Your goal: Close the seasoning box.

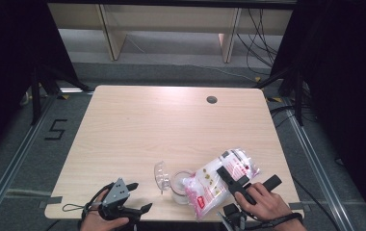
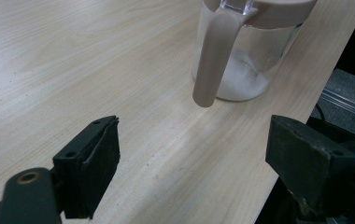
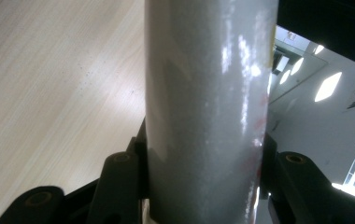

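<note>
Right gripper (image 1: 233, 180): its jaws pinch a plastic bag (image 1: 222, 178) of white grains from both sides, part-way spread by the bag's width.
Bag: tilted, its lower end over the open jar (image 1: 181, 185) near the table's (image 1: 171, 125) front edge.
Jar: clear glass, a little white powder at the bottom, lid (image 1: 161, 174) flipped up to the left.
Left gripper (image 1: 135, 197): jaws spread wide, nothing between them, near the jar at its left.
</note>
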A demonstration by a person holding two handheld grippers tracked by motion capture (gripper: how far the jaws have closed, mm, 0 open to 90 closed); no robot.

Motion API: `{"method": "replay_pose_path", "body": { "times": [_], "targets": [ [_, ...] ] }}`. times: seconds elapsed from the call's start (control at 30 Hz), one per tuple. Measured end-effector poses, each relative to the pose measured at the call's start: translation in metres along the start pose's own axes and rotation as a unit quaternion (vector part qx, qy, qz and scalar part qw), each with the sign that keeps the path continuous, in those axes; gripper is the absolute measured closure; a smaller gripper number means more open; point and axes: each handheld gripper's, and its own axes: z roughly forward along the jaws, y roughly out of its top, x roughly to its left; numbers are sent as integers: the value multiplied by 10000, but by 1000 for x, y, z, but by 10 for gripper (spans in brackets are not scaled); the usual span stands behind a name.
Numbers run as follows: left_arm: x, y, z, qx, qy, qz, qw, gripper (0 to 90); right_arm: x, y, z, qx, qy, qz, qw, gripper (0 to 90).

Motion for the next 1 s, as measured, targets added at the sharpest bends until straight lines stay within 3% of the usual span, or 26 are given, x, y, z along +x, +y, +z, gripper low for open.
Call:
{"method": "replay_pose_path", "body": {
  "times": [0.63, 0.73, 0.77, 0.8, 0.97, 1.0],
  "targets": [
    [0, 0, 0, -11, -2, -33, 10000, 174, -3, 2, -3, 71, -113, -179, 9997, 598],
    [2, 1, -1, 25, -19, 154, 9999, 174, -3, 2, -4, 76, -124, -177, 9997, 599],
    [1, 1, -1, 22, -19, 141, 9999, 174, -4, 2, -4, 62, -137, -179, 9997, 599],
    [0, 0, -1, 4, -7, -16, 10000, 174, -4, 2, -4, 60, -144, -184, 9997, 600],
    [0, 0, 0, -10, -4, -36, 10000, 174, -4, 2, -4, 64, -135, -203, 9997, 601],
    [0, 0, -1, 4, -3, 34, 10000, 174, -4, 2, -4, 62, -136, -210, 9997, 601]
  ]
}}
